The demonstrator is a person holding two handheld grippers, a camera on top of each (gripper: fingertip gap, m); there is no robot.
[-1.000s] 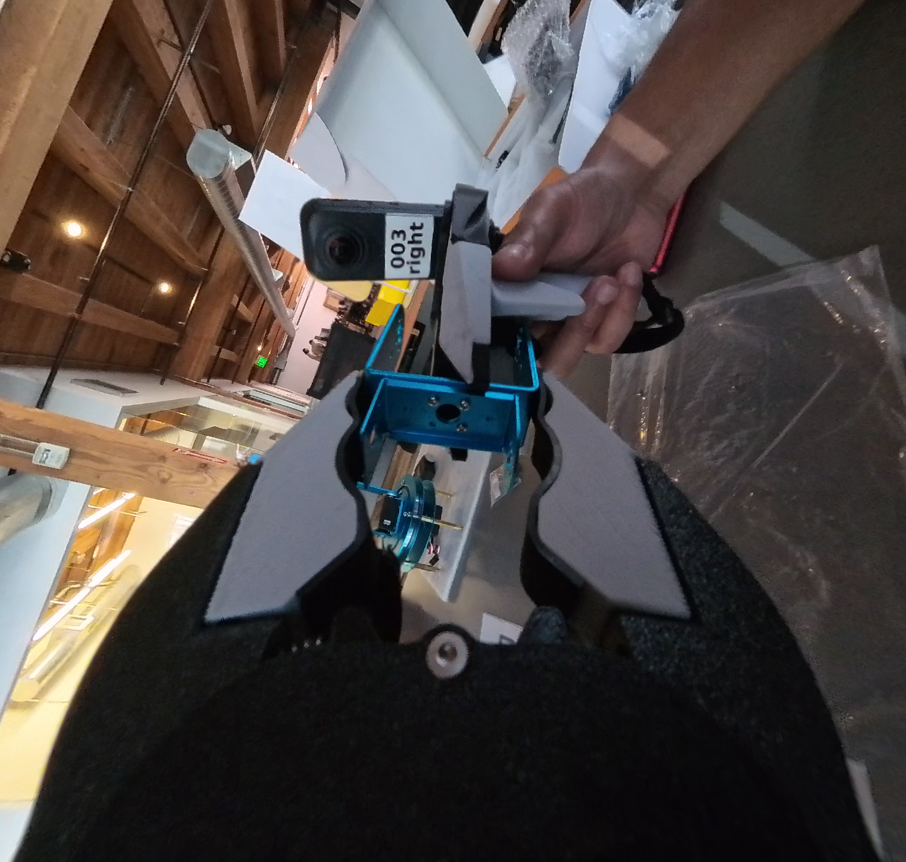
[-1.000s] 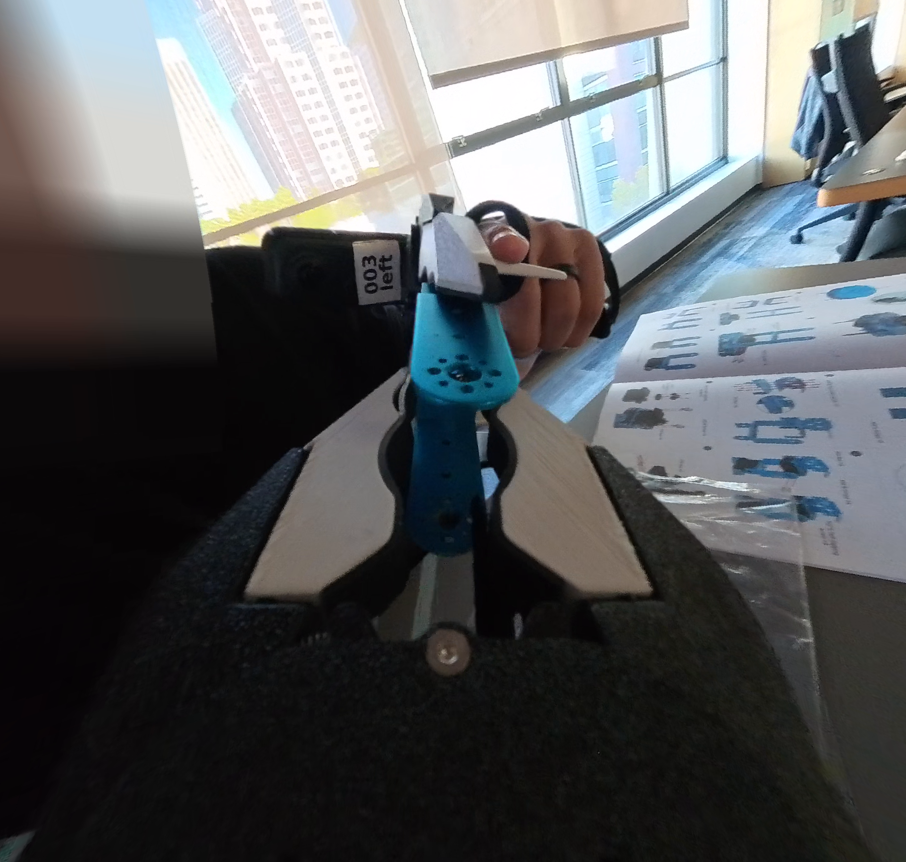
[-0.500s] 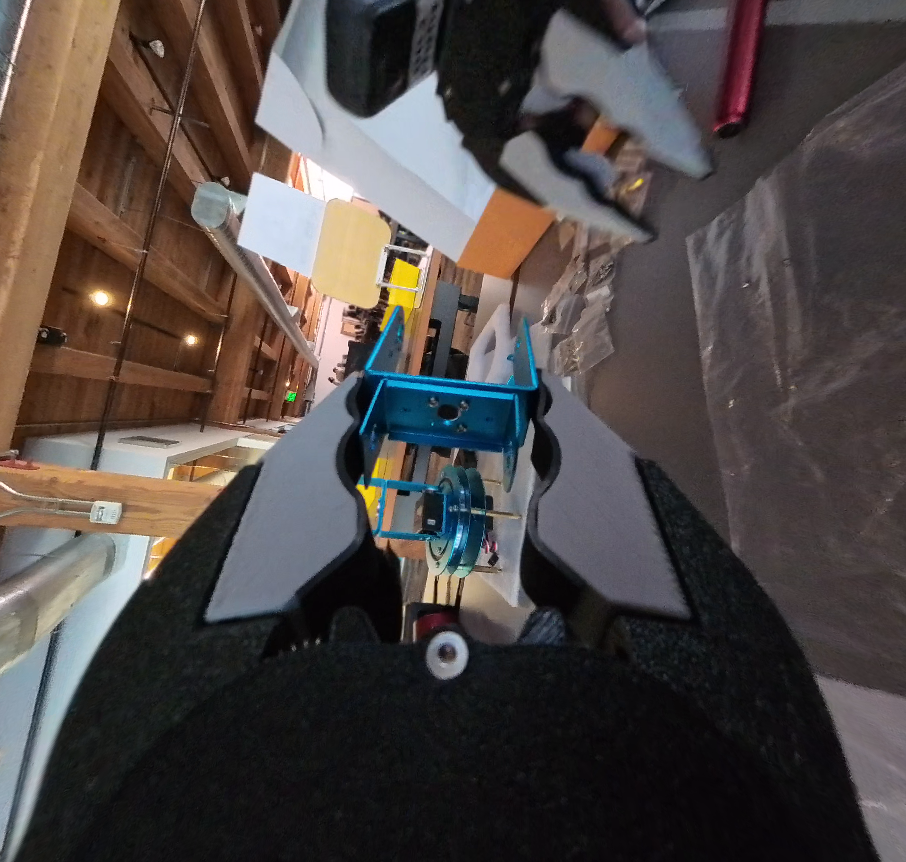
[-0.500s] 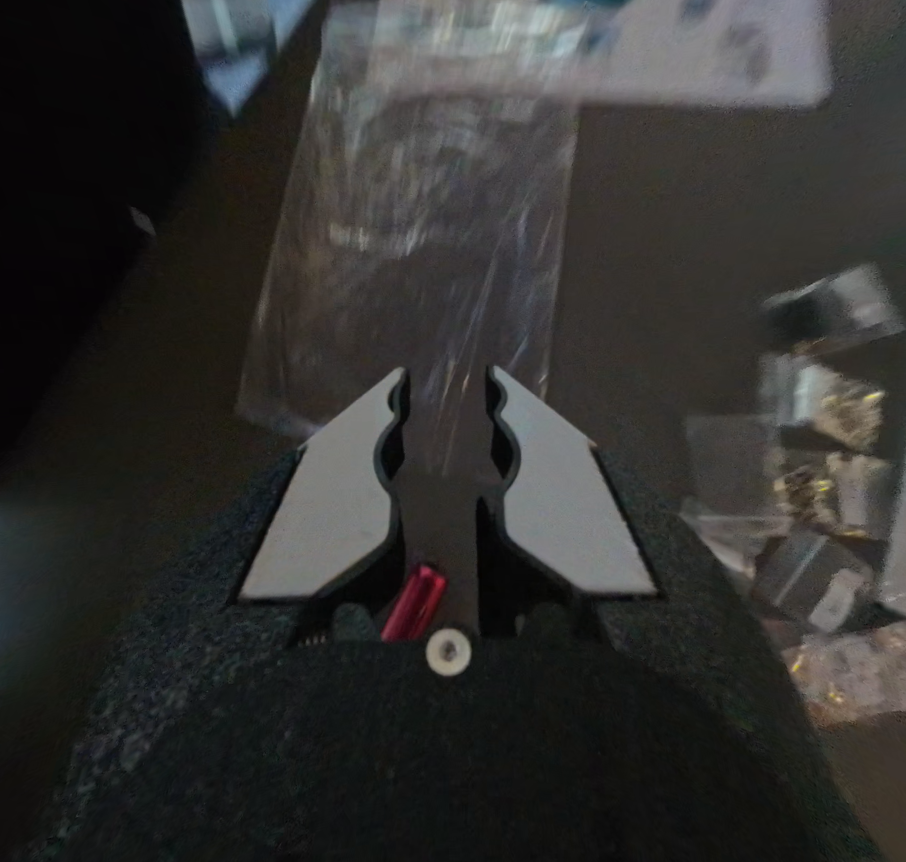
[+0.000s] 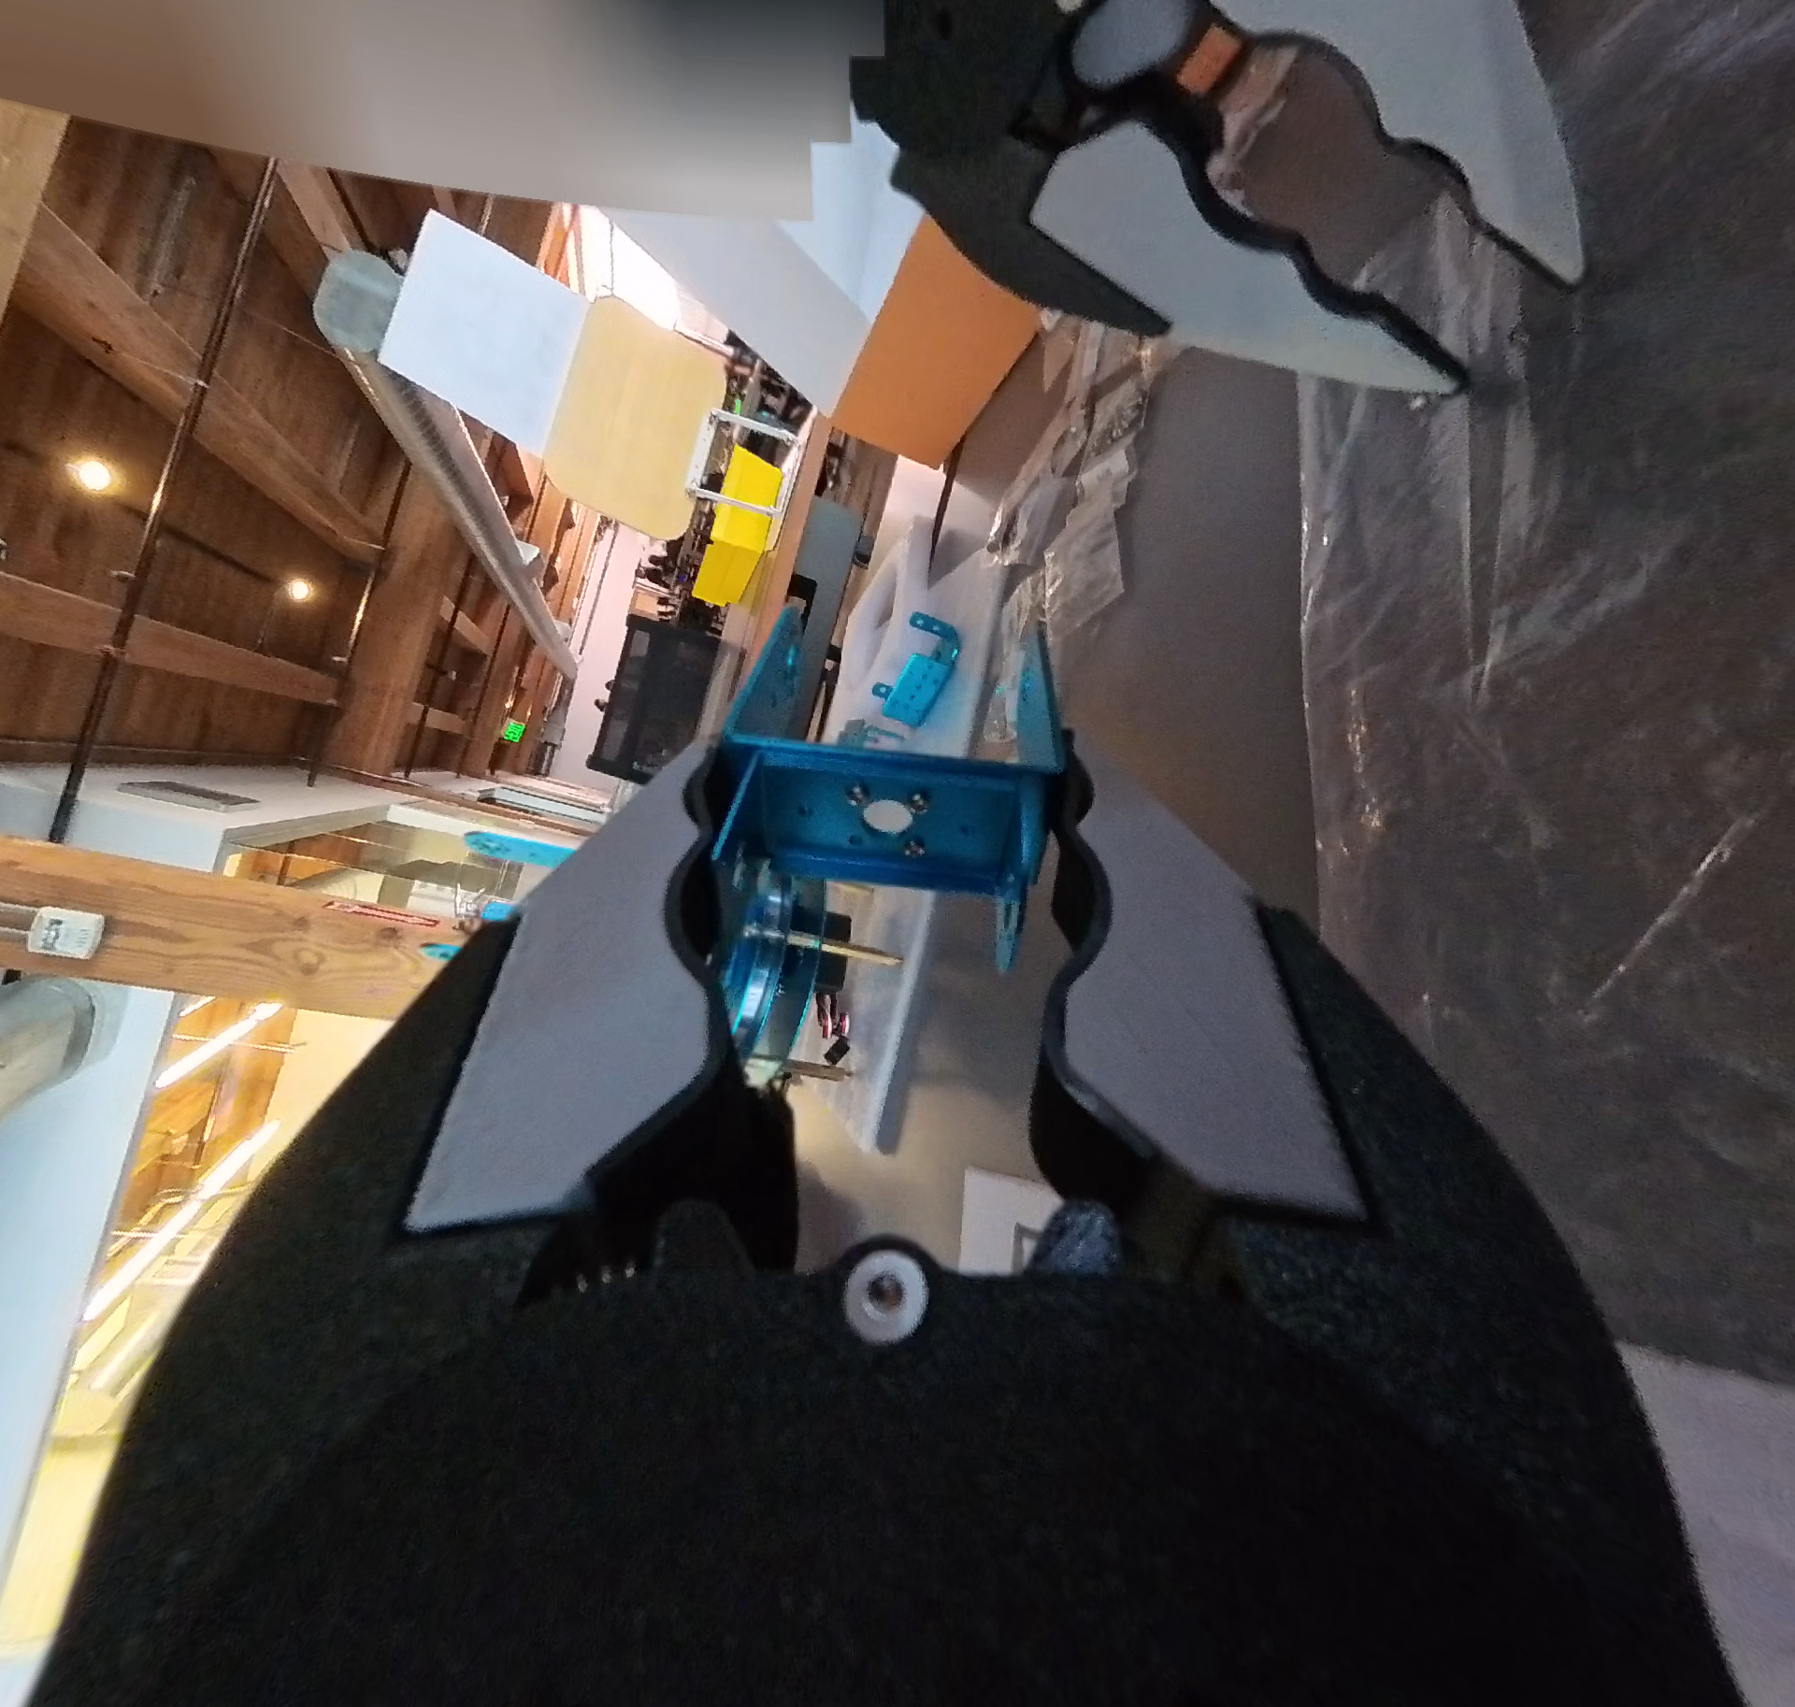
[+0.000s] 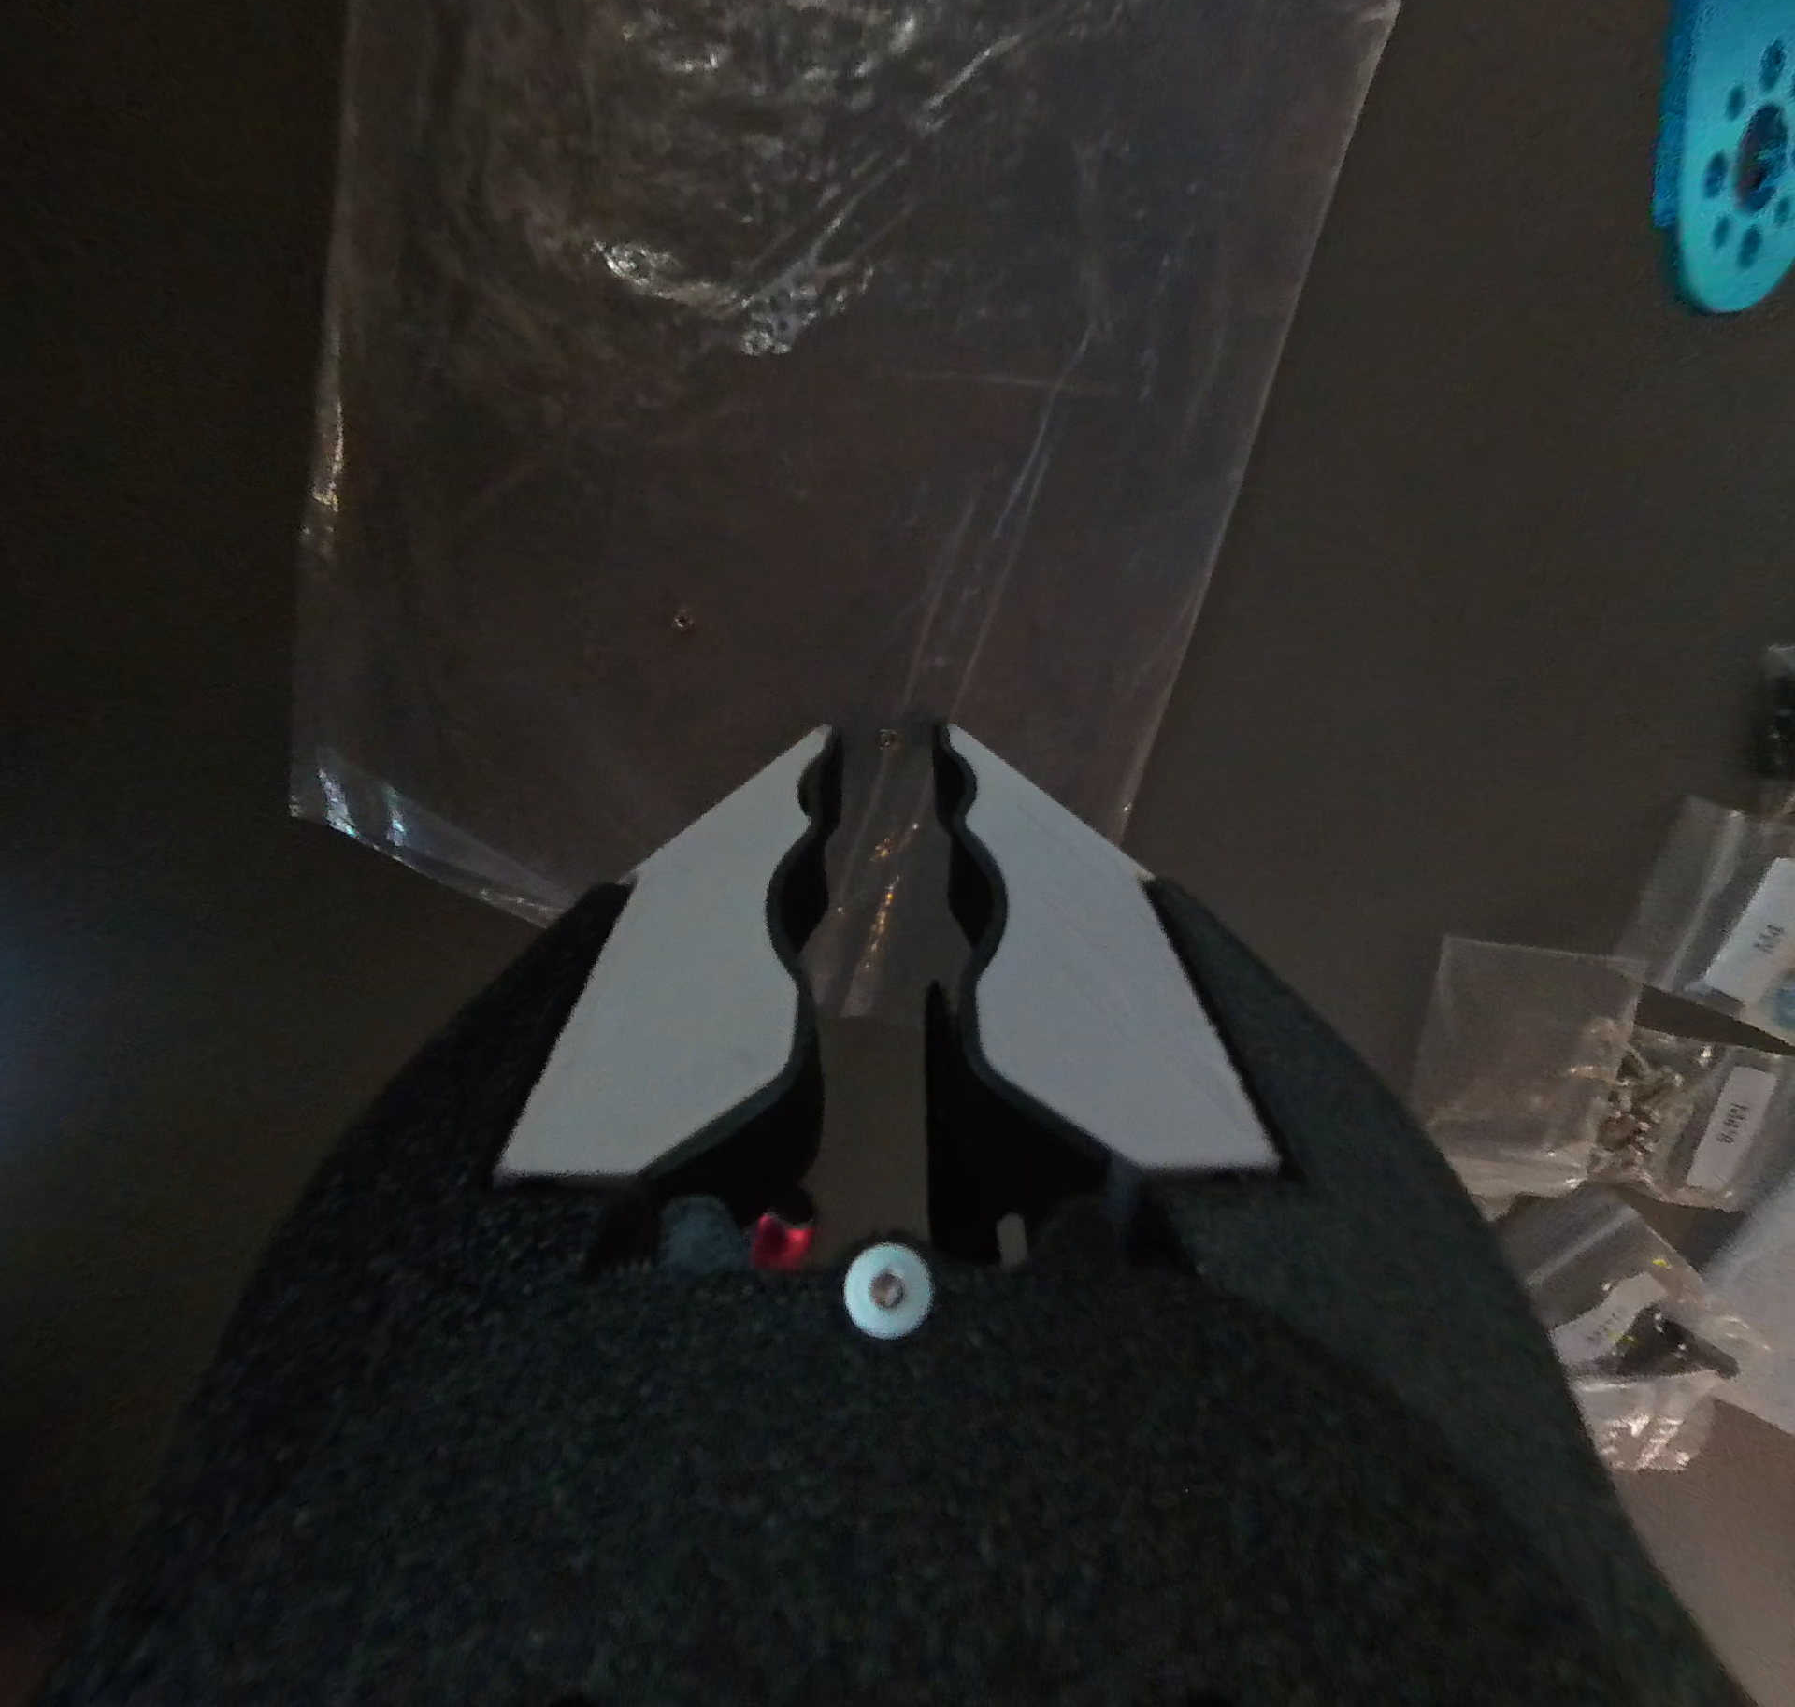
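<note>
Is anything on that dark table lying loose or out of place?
Yes. A tiny screw lies loose on the clear plastic sheet, between the open right gripper tips; another speck sits alone farther up the sheet.

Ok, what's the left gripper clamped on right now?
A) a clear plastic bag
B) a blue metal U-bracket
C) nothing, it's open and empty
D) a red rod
B: in the left wrist view the left gripper has its jaws closed against the two sides of the blue metal U-bracket, held up off the table.
</note>
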